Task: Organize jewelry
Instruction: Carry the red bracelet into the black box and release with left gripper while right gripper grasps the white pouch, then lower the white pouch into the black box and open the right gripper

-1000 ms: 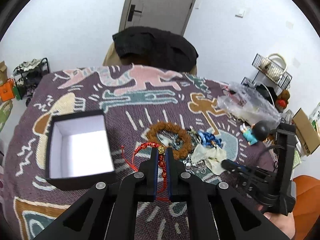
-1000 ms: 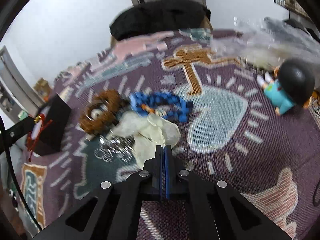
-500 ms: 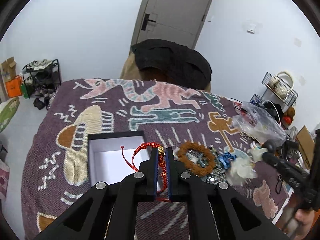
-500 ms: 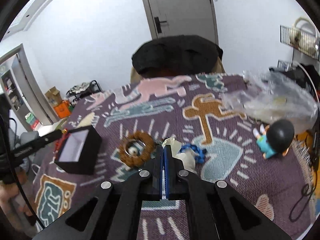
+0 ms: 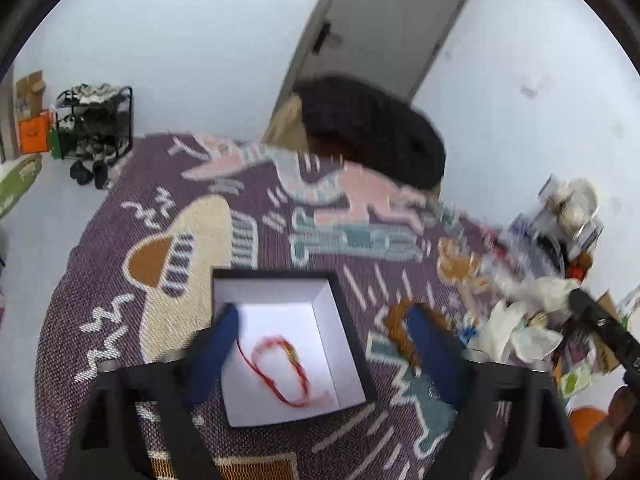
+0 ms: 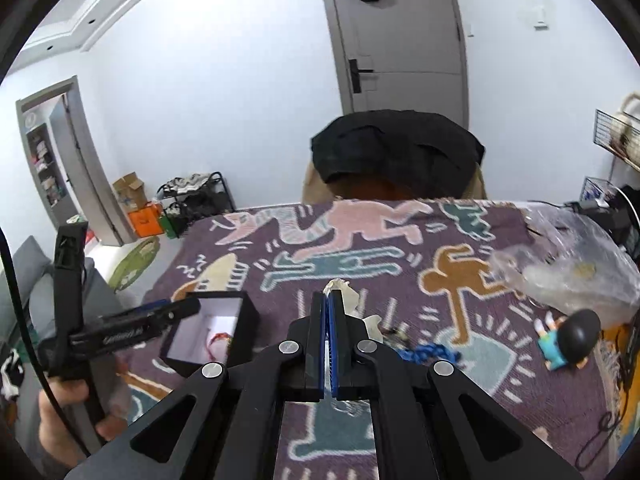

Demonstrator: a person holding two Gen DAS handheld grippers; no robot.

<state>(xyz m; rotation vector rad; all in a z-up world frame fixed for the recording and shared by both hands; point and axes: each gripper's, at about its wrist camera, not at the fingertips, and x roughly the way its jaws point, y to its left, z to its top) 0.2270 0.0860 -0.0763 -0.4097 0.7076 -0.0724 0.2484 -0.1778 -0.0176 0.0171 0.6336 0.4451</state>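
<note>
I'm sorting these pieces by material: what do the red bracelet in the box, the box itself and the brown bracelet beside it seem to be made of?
Red bracelet: likely braided cord, thin and limp, with a small gold-coloured bead; blur hides detail.
Box: probably rigid cardboard, matte black outside, plain white inside, with straight thin walls.
Brown bracelet: knobbly matte brown beads, perhaps wood or seeds; partly hidden, so uncertain.

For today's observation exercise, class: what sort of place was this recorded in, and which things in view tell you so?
Most likely a lived-in room at home, not a workshop. A shoe rack stands by the wall, a grey door has a cap hung on it, and the table is covered by a patterned cloth with a toy figure on it.
</note>
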